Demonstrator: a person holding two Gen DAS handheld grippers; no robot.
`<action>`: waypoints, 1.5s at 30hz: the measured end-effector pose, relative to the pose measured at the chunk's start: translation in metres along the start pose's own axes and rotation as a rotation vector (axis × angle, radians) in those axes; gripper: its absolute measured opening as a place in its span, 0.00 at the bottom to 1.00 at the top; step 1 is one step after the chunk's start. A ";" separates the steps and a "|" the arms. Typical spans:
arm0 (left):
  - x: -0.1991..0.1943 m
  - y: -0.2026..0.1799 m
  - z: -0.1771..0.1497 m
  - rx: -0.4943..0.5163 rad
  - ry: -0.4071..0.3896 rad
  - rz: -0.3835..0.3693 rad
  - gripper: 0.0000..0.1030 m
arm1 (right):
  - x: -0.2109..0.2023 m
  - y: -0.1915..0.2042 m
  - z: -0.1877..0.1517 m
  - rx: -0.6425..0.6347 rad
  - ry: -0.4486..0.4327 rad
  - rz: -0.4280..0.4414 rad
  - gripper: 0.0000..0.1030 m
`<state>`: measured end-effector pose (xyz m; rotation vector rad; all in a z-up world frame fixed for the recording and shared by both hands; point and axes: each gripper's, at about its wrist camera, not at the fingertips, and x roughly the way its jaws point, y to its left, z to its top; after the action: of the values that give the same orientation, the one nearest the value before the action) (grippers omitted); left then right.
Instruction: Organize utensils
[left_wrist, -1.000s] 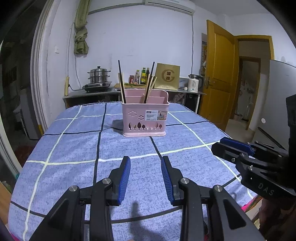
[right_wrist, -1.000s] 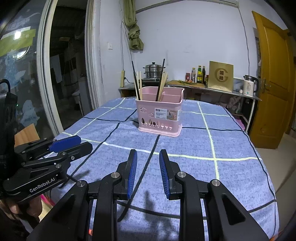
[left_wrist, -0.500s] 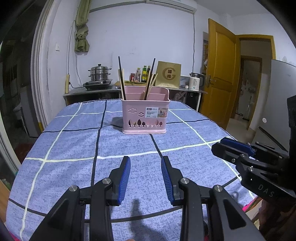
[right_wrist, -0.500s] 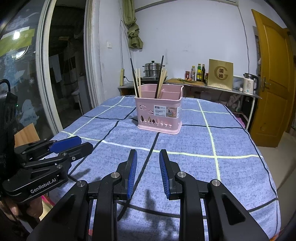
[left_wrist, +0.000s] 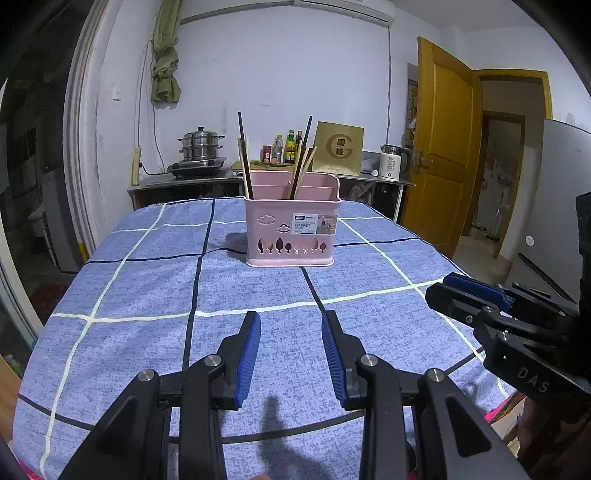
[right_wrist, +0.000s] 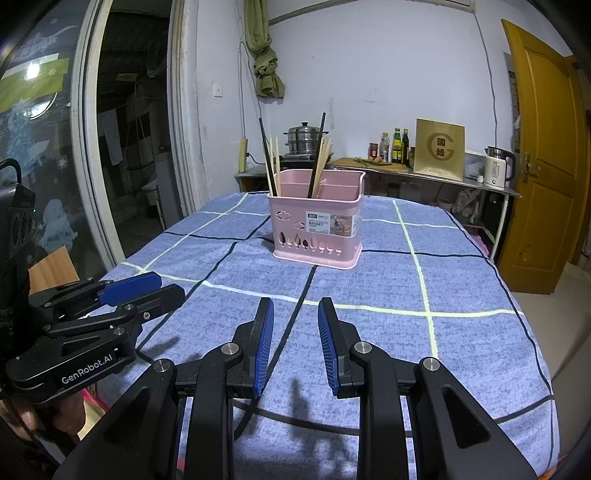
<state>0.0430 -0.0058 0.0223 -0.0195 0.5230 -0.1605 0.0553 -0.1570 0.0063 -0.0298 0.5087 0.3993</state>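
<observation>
One pink plastic utensil basket (left_wrist: 291, 225) sitting on one blue checked tablecloth (left_wrist: 147, 295). Chopsticks standing in it in two bunches: two dark chopsticks (left_wrist: 244, 155) showing, one per bunch, plus several pale wooden chopsticks (right_wrist: 275, 162) — exact number too small to tell. Two black grippers with blue pads showing — left gripper (left_wrist: 291, 325) and right gripper (right_wrist: 295, 314). On the back counter: one stacked steel steamer pot (left_wrist: 200, 144), one white electric kettle (left_wrist: 392, 166), one gold square box (left_wrist: 338, 148), roughly four bottles (left_wrist: 290, 147).
</observation>
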 end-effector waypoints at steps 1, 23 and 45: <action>0.000 0.000 -0.001 0.000 0.000 0.001 0.33 | 0.000 0.000 0.000 0.000 0.000 -0.001 0.25; -0.001 0.000 -0.001 0.002 0.002 0.010 0.33 | -0.001 0.002 0.002 -0.003 0.003 0.000 0.25; -0.003 -0.004 -0.005 0.011 0.011 0.026 0.33 | -0.001 0.002 0.002 -0.004 0.004 0.000 0.25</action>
<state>0.0379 -0.0090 0.0197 -0.0015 0.5334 -0.1382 0.0543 -0.1553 0.0089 -0.0340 0.5117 0.4006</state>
